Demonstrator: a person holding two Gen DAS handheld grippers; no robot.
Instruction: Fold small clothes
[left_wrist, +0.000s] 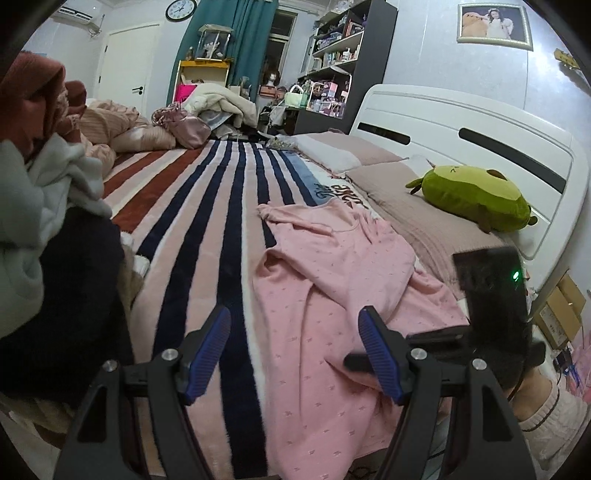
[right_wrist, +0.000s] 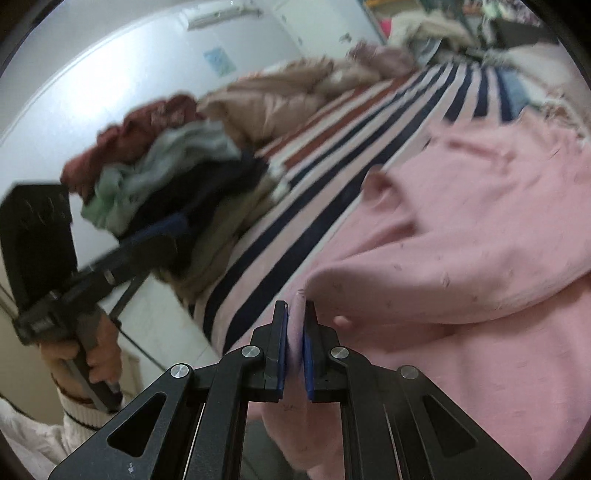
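Right gripper (right_wrist: 295, 321) fingers clamped on a fold of the pink top (right_wrist: 480, 229), which lies crumpled on the striped bed (left_wrist: 207, 229). Left gripper (left_wrist: 295, 328) fingers wide, empty, hovering over the top's edge.

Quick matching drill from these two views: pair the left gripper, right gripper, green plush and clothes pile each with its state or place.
Things:
1. left gripper
2. right gripper
3. green plush
4. clothes pile

States or places:
A. lying on the pillow by the headboard
B. shut on the pink garment
C. open, nothing between its fingers
D. heaped at the bed's edge, across the striped blanket from the garment

Pairs: 1-C, 2-B, 3-A, 4-D
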